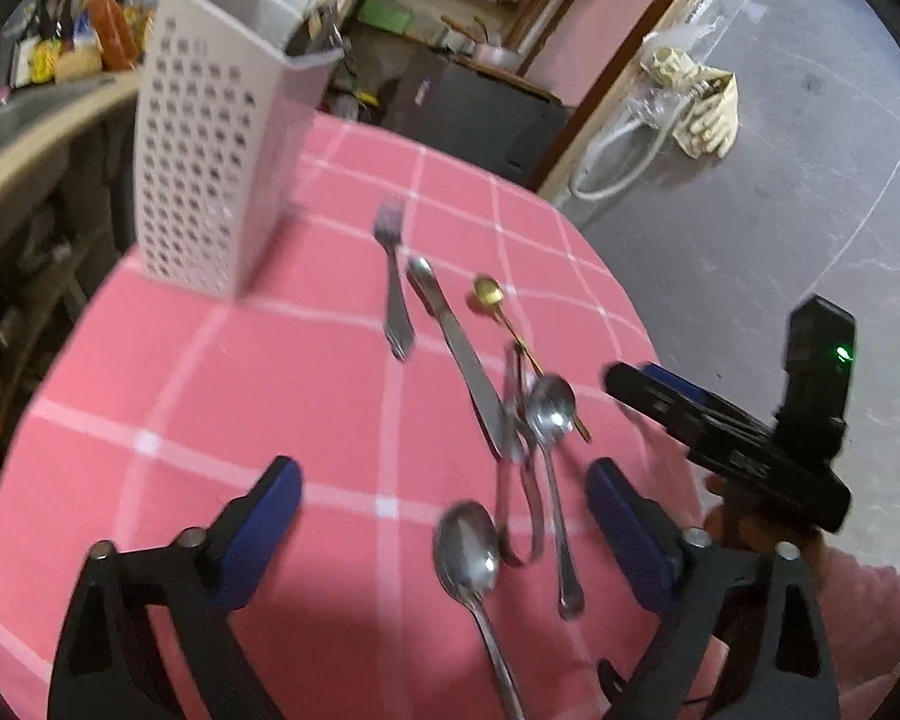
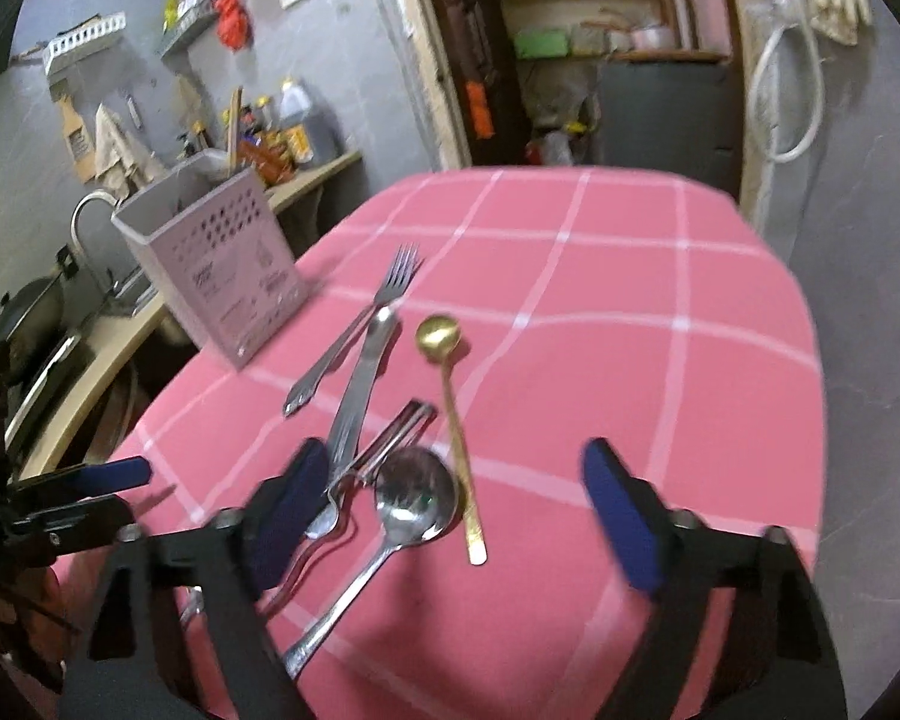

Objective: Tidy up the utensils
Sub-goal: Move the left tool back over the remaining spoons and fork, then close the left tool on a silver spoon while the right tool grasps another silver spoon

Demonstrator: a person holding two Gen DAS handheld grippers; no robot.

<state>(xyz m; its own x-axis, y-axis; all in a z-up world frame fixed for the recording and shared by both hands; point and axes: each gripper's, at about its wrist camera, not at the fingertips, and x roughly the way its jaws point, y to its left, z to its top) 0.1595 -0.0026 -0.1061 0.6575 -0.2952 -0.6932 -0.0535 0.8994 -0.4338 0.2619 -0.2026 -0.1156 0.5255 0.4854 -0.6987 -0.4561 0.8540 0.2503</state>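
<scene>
Several utensils lie in a loose pile on the pink checked tablecloth [image 1: 210, 396]: a fork [image 1: 393, 282], a knife [image 1: 456, 354], a small gold spoon [image 1: 489, 294] and two steel spoons [image 1: 549, 408] [image 1: 465, 546]. A white perforated caddy [image 1: 210, 162] stands upright at the back left. My left gripper [image 1: 444, 471] hangs open above the nearer spoon, touching nothing. My right gripper [image 2: 456, 450] is open above the big steel spoon [image 2: 414, 498], with the gold spoon [image 2: 450, 396], knife [image 2: 360, 384], a second fork [image 2: 390, 438] and the caddy [image 2: 222, 276] ahead. Each gripper shows in the other's view [image 1: 630, 378] [image 2: 132, 489].
A kitchen counter [image 2: 120, 336] with a sink, tap and bottles runs along the left, close to the table's edge. Behind the table are a dark cabinet [image 2: 660, 114] and a doorway with shelves. Grey floor [image 1: 750, 210] lies to the right. A pink sleeve [image 1: 870, 612] is at the lower right.
</scene>
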